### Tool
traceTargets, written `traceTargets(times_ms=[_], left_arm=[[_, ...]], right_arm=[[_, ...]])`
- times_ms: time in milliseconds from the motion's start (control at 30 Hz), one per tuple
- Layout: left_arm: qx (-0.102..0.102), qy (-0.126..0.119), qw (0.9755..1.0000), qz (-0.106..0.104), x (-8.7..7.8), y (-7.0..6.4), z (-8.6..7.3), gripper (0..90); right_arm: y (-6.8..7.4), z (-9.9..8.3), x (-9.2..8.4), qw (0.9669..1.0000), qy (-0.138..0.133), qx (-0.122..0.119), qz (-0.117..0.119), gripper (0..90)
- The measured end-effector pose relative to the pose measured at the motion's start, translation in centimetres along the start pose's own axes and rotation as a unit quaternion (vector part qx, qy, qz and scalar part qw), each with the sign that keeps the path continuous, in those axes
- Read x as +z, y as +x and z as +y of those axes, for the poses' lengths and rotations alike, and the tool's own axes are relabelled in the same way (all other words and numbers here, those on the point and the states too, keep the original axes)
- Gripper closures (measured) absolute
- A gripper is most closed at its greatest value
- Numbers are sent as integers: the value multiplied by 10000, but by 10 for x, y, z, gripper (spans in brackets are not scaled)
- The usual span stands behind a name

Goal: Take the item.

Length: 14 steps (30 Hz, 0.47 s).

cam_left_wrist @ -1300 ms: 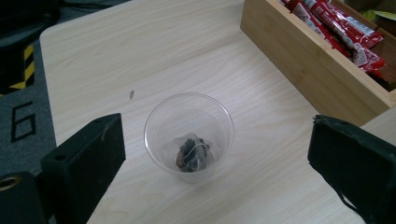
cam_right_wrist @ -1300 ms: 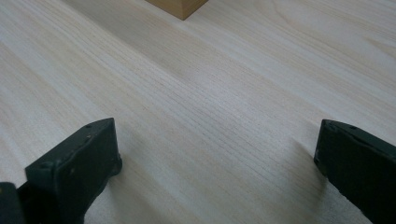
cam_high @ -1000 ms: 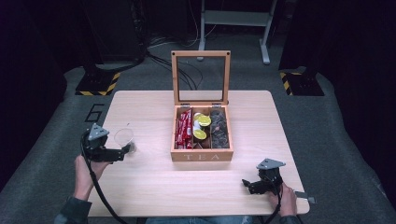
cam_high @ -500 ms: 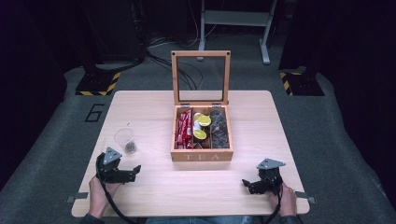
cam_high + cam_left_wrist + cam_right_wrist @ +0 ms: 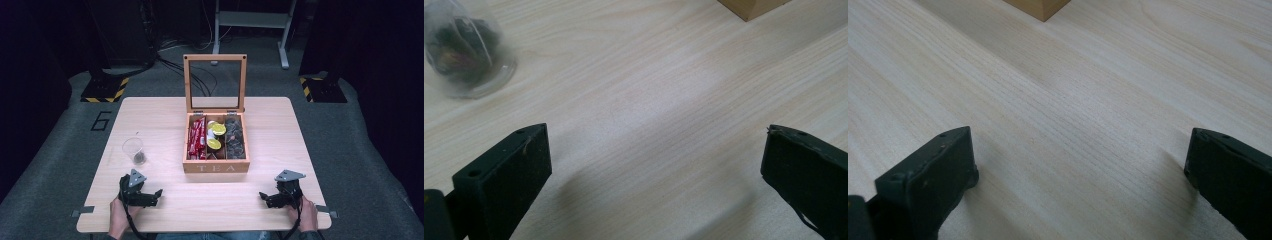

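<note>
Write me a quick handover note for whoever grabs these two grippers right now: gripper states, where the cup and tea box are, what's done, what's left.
Left gripper: open, empty, low over the table at its near left edge.
Right gripper: open, empty, at the near right edge.
Clear cup: upright on the left side of the table, beyond the left gripper, with a dark tea bag inside.
Wooden tea box: centre of the table, lid standing open; red packets, yellow-topped pods and dark bags fill its three compartments.
Done: a tea bag is in the cup.
Left: probably closing the lid; neither gripper is near it.
</note>
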<state>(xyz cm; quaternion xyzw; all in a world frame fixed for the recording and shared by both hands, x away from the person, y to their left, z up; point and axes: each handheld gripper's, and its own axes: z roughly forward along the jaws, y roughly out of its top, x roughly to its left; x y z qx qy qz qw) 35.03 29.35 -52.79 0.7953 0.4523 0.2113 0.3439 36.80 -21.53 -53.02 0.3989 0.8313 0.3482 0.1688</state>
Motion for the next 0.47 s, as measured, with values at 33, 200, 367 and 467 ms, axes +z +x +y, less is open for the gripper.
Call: traceTargets(times_ms=[33,200,367,467], left_arm=[[11,4,10000,32,1,0,-1,0],[-14,102,9999,99,4,-2,-1,0],[-131,132,9998,21,6,0,0,0],[-117,143,9998,18,6,1,0,0]], right_arm=[[0,0,0,10000,-6,3,-4,0],[0,0,0,10000,3,-6,-6,0],[0,0,0,10000,6,-6,0,0],[0,0,0,10000,7,-2,1,0]])
